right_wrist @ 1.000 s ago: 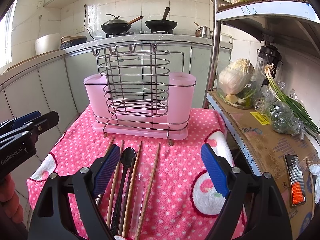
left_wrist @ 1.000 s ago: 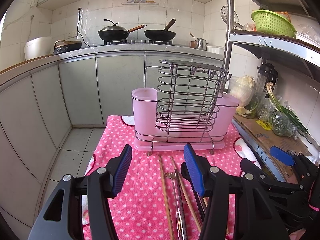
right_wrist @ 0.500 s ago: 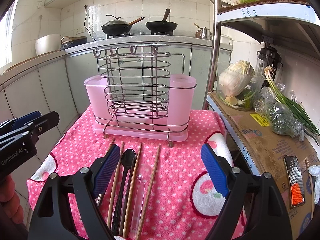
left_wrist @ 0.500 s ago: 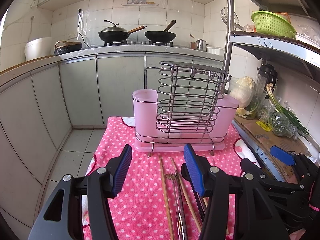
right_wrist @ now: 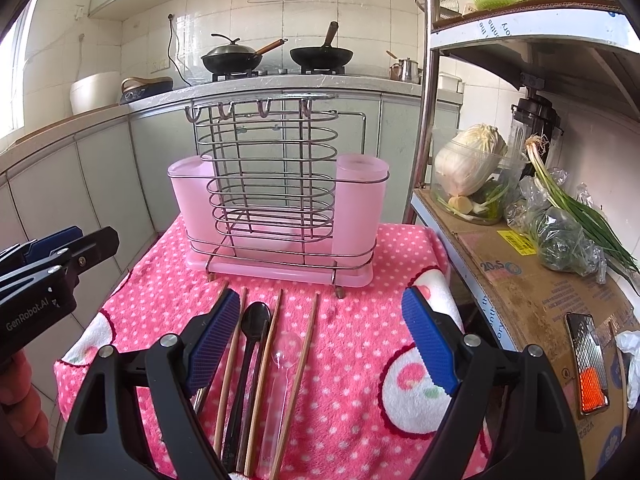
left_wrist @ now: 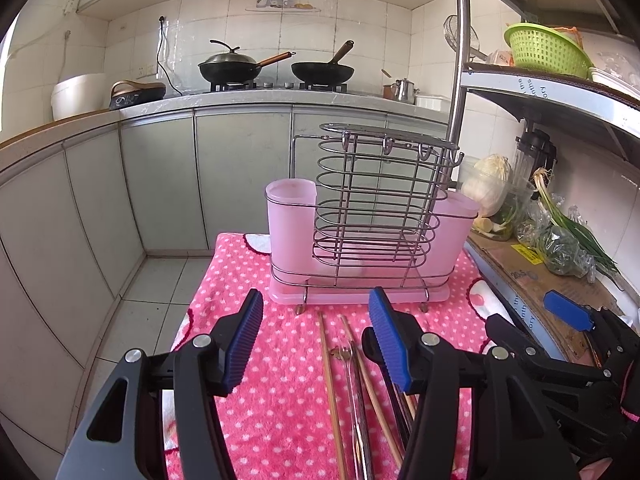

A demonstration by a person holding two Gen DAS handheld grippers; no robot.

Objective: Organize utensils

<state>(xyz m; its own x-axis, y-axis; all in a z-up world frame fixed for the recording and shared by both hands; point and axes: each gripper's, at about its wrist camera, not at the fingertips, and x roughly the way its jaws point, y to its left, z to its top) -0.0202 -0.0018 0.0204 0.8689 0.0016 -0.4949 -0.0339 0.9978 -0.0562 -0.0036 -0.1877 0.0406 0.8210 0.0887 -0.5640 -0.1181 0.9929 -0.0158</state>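
Little has shifted since a second ago: both the left tool (left_wrist: 314, 342) and right tool (right_wrist: 320, 340) hover wide open and empty above the utensils (right_wrist: 260, 364) lying before the pink utensil rack (right_wrist: 276, 216) on the polka-dot cloth (right_wrist: 352, 344).

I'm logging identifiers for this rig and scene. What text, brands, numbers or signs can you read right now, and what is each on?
"GenRobot.AI": white print on the black body of the left gripper, in the right wrist view.
"20" then more characters: blue print on the cardboard sheet lining the lower shelf; the rest is unreadable.
Yellow sticker on that cardboard: too small to read.
Blue lettering on the shelf edge: blurred, not legible.
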